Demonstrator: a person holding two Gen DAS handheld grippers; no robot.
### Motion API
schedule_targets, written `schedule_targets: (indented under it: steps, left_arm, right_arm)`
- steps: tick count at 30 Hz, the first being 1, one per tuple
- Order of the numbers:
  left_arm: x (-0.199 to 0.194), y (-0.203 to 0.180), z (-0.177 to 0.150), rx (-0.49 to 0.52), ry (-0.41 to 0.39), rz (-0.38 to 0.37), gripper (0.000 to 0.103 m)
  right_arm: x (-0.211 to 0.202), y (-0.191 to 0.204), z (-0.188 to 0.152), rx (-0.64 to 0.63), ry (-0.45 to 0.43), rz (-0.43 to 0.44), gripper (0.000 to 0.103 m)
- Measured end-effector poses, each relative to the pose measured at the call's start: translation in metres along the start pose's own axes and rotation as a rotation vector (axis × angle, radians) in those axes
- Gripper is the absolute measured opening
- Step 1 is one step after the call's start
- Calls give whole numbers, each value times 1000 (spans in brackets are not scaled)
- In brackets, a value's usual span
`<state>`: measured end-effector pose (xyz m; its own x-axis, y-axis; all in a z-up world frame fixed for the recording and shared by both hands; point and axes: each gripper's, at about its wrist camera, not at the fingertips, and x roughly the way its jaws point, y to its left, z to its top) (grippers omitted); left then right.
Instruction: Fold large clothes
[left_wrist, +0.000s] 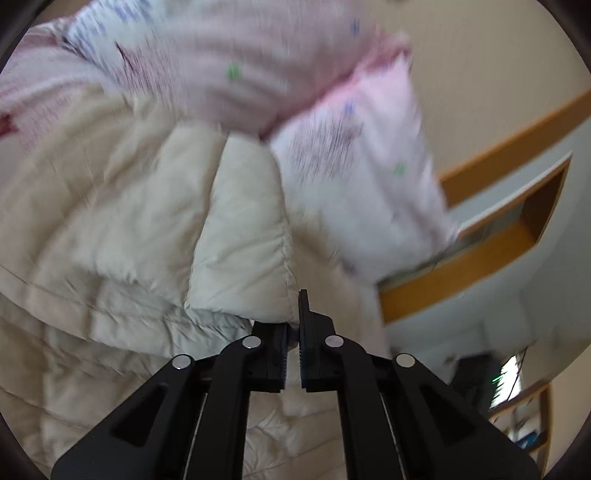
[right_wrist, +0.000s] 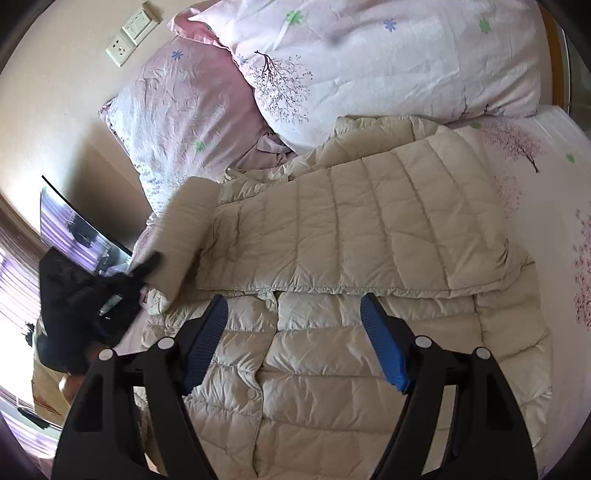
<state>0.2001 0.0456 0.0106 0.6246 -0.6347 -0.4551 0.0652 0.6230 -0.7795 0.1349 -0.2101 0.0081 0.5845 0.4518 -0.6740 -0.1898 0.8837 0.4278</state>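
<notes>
A cream quilted puffer jacket lies spread on the bed, one side folded over its front. In the left wrist view my left gripper is shut on the edge of the jacket's sleeve cuff, which is lifted off the bed; the picture is blurred by motion. The right wrist view shows the same left gripper at the left, holding the raised sleeve. My right gripper hovers open over the jacket's snap-buttoned front, with nothing between its blue pads.
Two pink floral pillows and a matching duvet lie at the head of the bed. The floral sheet shows to the right of the jacket. A wall socket is at top left. A wooden bedside niche stands to the right.
</notes>
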Motion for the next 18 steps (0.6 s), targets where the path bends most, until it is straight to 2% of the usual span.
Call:
schedule_targets:
  steps: [2,4,5,6,7,10,11,15,18]
  left_arm:
    - [19,1,-8,22,79,39,5]
    - [23,3,-14,30,137,44,17]
    - [21,6,-16,28,156,35,36]
    - [16,8,-18,22,172,21,62]
    - [5,13,-20,11,180,-5,69]
    - [-29,25,-21,20,166,-59,72]
    - [-45,33,-18,14,134,-66,72]
    - [-83,68,5,-51,-7,-22,72]
    - [-93,96,19,-113,-58,24,71]
  right_arm:
    - [0,3,0,-28,-11,-19,75]
    - [0,8,0,-65,-25,-44,75]
    - [0,12,1,-90,-35,-54,75]
    - [0,17,1,-113,-42,-59,75]
    - [0,24,2,-149,-51,-61,74]
    - [3,48,1,-253,-67,-51,74]
    - [7,62,-1,-316,-72,-50,74]
    - [26,124,-21,-579,-85,-35,73]
    - [44,164,-36,-738,-96,-47,60]
